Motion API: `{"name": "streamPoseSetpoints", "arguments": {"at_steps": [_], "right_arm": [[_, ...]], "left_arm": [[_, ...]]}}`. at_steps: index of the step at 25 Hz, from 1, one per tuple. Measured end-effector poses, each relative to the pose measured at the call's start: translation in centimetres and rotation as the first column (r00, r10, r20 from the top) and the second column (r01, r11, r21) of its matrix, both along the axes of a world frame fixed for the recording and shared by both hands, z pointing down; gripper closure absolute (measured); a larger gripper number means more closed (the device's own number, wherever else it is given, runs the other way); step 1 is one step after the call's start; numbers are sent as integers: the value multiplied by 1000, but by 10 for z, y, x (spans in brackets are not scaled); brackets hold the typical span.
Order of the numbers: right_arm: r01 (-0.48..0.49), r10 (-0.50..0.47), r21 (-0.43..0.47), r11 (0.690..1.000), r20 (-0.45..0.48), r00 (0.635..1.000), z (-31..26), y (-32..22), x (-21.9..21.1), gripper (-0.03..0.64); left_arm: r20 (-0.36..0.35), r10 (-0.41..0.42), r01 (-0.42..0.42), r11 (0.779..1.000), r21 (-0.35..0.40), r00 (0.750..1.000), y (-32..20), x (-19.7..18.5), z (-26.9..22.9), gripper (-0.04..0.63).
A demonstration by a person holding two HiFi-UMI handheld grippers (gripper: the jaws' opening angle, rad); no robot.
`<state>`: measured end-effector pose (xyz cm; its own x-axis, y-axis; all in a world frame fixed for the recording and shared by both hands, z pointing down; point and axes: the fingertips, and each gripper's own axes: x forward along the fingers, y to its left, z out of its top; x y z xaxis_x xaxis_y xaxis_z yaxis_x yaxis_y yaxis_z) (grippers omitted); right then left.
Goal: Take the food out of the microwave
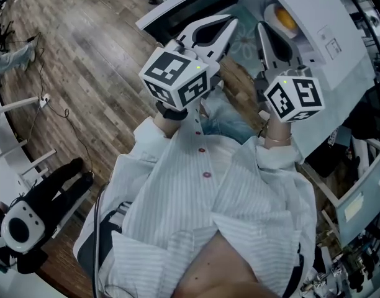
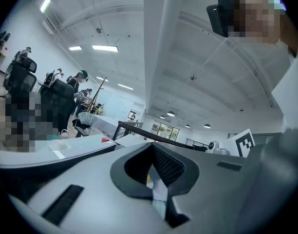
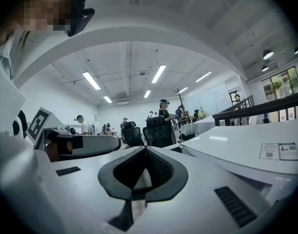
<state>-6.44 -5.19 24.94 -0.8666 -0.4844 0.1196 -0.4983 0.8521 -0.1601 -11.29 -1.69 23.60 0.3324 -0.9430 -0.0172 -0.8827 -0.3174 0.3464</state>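
In the head view an orange piece of food [image 1: 284,18] on a pale plate lies inside the white microwave [image 1: 330,23] at the upper right. The microwave's dark-windowed door [image 1: 189,4] stands swung out to the left. I hold both grippers close in front of my chest, pointing level toward the microwave. My left gripper [image 1: 231,23] is shut with nothing between its jaws, short of the opening. To its right, my right gripper [image 1: 262,27] is also shut and empty, its tips just below the food. Each gripper view shows its own jaws closed: left gripper [image 2: 152,152], right gripper [image 3: 145,152].
Wooden floor [image 1: 97,54] spreads to the left with a cable [image 1: 44,98] across it, and a white and black machine [image 1: 19,228] stands at the lower left. The gripper views show an office hall with people, office chairs [image 3: 158,130] and white tables [image 2: 56,152].
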Motion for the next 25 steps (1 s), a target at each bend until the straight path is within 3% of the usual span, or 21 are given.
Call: {"name": "streamPoseSetpoints", "arguments": {"at_steps": [7, 16, 25], "right_arm": [[-74, 74, 0, 997, -1, 997, -5, -55, -1, 584], [-181, 182, -42, 983, 15, 983, 15, -101, 58, 584], [-290, 292, -76, 954, 16, 956, 22, -126, 74, 584]], "left_arm": [[-11, 72, -72, 997, 1, 997, -62, -6, -4, 588], [-3, 167, -167, 986, -13, 986, -115, 44, 8, 588], [-1, 302, -302, 952, -51, 953, -155, 64, 16, 588]]}}
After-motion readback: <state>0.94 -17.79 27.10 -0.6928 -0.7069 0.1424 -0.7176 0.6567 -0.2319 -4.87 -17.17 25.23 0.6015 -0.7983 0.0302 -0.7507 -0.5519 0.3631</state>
